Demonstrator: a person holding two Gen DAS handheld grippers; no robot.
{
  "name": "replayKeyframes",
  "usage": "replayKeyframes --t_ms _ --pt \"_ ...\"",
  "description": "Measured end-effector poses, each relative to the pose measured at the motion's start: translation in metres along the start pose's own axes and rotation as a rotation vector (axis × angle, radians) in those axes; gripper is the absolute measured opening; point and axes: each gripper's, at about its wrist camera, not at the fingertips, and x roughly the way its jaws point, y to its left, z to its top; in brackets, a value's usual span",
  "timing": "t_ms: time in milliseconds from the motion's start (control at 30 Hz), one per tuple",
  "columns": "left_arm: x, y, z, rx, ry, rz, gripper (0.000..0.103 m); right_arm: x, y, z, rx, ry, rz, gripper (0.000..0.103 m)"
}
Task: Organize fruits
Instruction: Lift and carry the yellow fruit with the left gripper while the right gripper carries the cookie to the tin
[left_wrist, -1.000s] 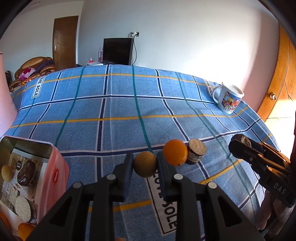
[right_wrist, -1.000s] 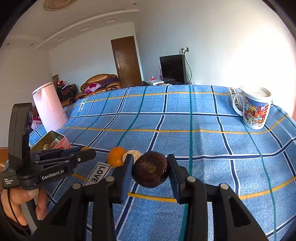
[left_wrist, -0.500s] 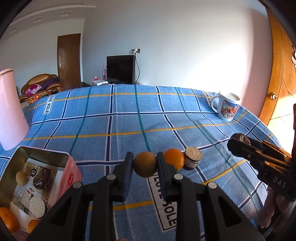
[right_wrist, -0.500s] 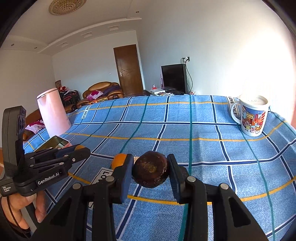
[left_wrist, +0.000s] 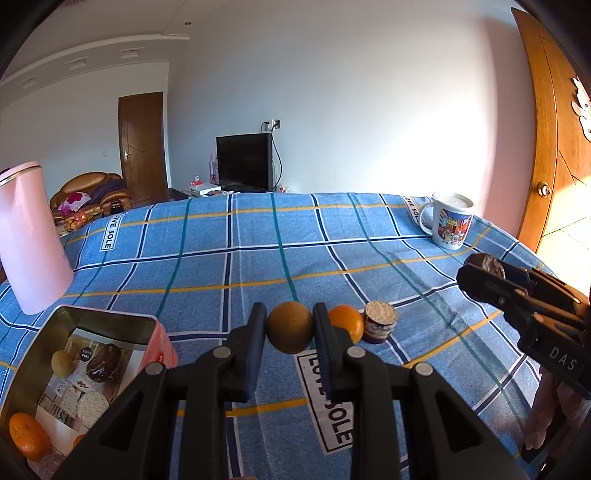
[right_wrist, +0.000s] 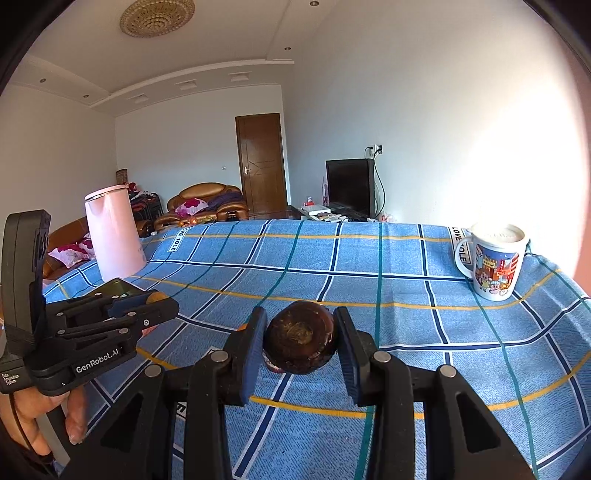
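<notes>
Brown round fruit (left_wrist: 289, 327) is sitting clamped in the left gripper (left_wrist: 289, 328); the right gripper (right_wrist: 300, 338) is gripping a dark fruit (right_wrist: 300, 338). Both are being carried above the blue cloth (left_wrist: 258, 258); next, lowering into the tin box (left_wrist: 22, 373) at its left edge.

The left gripper (left_wrist: 290, 328) is clamped on a tan round fruit (left_wrist: 289, 326), raised above the blue checked cloth (left_wrist: 258, 258). The right gripper (right_wrist: 300, 341), also above the cloth, pinches a dark brown fruit (right_wrist: 300, 341).
</notes>
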Motion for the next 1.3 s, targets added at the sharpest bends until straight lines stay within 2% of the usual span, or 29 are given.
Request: replayKeyframes --t_ms 267,500,1067,1300 --pt "-0.013 0.0 -0.004 0.01 -0.039 0.013 0.027 -0.005 0.006 0.0 -0.027 -0.022 -0.01 0.039" --pt "-0.025 0.009 -0.007 0.002 -0.054 0.012 0.027 -0.001 0.018 -0.001 -0.023 -0.004 0.042 0.039" --pt "-0.058 0.074 -0.009 -0.097 -0.094 0.064 0.027 0.03 0.096 0.024 -0.094 0.034 0.183 0.039" --pt "-0.07 0.115 -0.014 -0.167 -0.094 0.105 0.027 0.046 0.133 0.032 -0.13 0.056 0.238 0.039"
